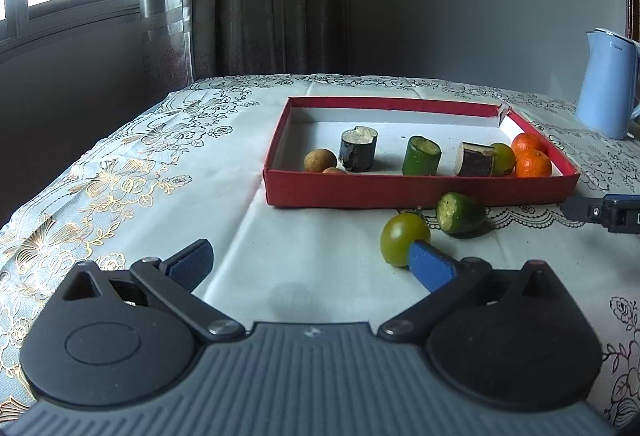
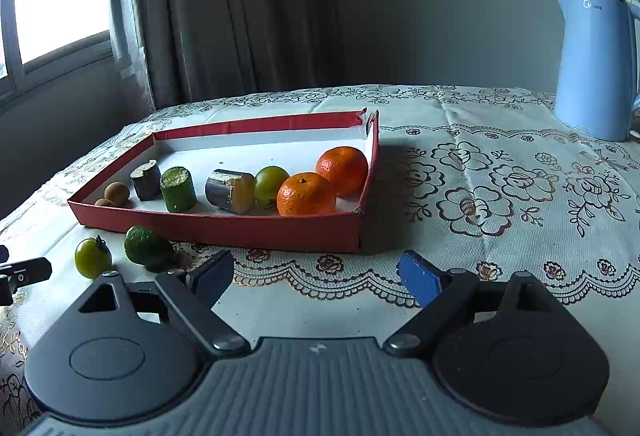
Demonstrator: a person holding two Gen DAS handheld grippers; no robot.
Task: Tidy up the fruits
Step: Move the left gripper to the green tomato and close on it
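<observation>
A red shallow box (image 1: 420, 192) (image 2: 224, 226) holds two oranges (image 1: 533, 163) (image 2: 306, 194), a green tomato (image 1: 504, 158) (image 2: 271, 183), two dark cut pieces (image 1: 357, 150) (image 2: 230, 190), a green cut piece (image 1: 421, 156) (image 2: 178, 189) and two small brown fruits (image 1: 320, 160) (image 2: 117, 192). In front of the box on the cloth lie a green tomato (image 1: 402, 238) (image 2: 93, 257) and a green cut fruit (image 1: 460, 213) (image 2: 148, 248). My left gripper (image 1: 312, 264) is open and empty, its right fingertip beside the loose tomato. My right gripper (image 2: 316, 276) is open and empty, in front of the box.
A light blue kettle (image 1: 606, 84) (image 2: 596, 64) stands at the back right. The table carries a floral lace cloth (image 1: 132, 172) (image 2: 500, 196). Curtains and a window are behind, at the left. The other gripper's tip shows at the frame edges (image 1: 600, 212) (image 2: 24, 272).
</observation>
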